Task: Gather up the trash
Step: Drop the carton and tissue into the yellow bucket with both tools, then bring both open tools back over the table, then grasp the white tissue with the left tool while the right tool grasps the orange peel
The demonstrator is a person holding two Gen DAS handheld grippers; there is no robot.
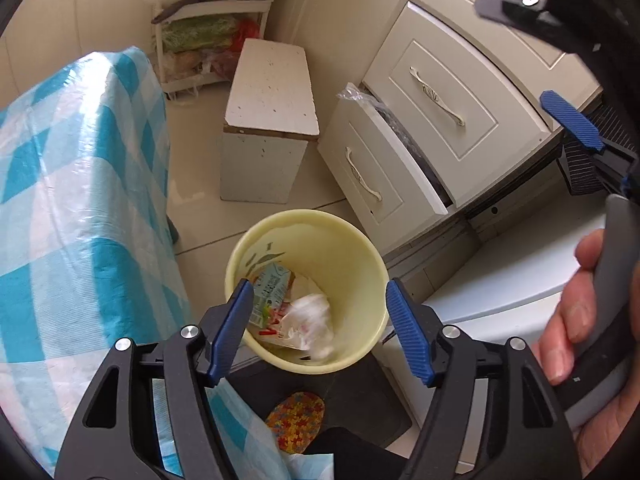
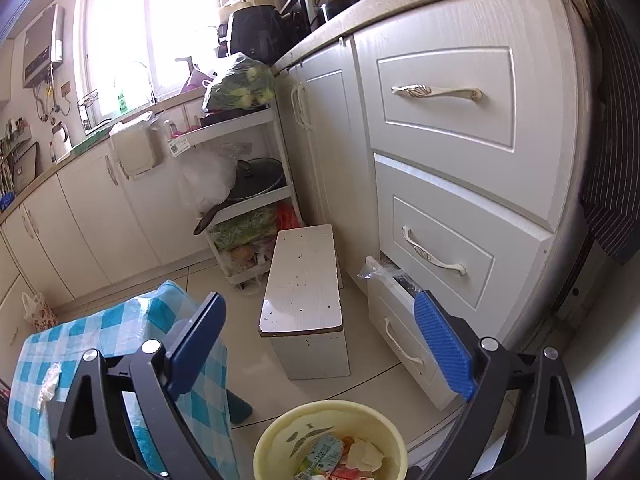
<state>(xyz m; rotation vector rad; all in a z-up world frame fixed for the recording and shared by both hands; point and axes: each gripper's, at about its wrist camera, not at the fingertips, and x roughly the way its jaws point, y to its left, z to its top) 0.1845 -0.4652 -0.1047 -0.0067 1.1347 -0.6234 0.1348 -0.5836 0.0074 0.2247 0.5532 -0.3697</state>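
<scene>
the cream cabinet run [image 2: 460, 128] takes up most of the right side, with its bottom drawer [image 2: 404, 340] pulled out a bit and a scrap of clear plastic [image 2: 372, 268] poking from its corner. on the other side there's a table under a blue checked cloth [image 1: 76, 200], and between them on the tiled floor a white stool [image 2: 300, 300]. behind that is a tiered rack [image 2: 248, 192] stuffed with bagged greens and a pan.

the pale yellow bin [image 1: 352, 264] sits on the floor just off the corner of the table, near the pulled-out drawer. inside it is the trash: a printed carton [image 1: 268, 288] against the wall and a blurred white wad of plastic [image 1: 312, 320] in the middle.

the left gripper [image 1: 320, 328] points steeply down right over the bin mouth, blue pads spread wide apart with nothing pinched between them. the right gripper [image 2: 320, 352] is tipped less steeply and looks out toward the stool and drawers, its jaws gaping about as wide as they go, also empty.

only the left view shows the person's hand [image 1: 576, 312] wrapped round the right gripper's grey handle, plus a patterned slipper [image 1: 296, 420] at the bottom edge. only the right view gets the window, counter clutter and a crumpled wrapper [image 2: 48, 384] lying on the table near its edge.
</scene>
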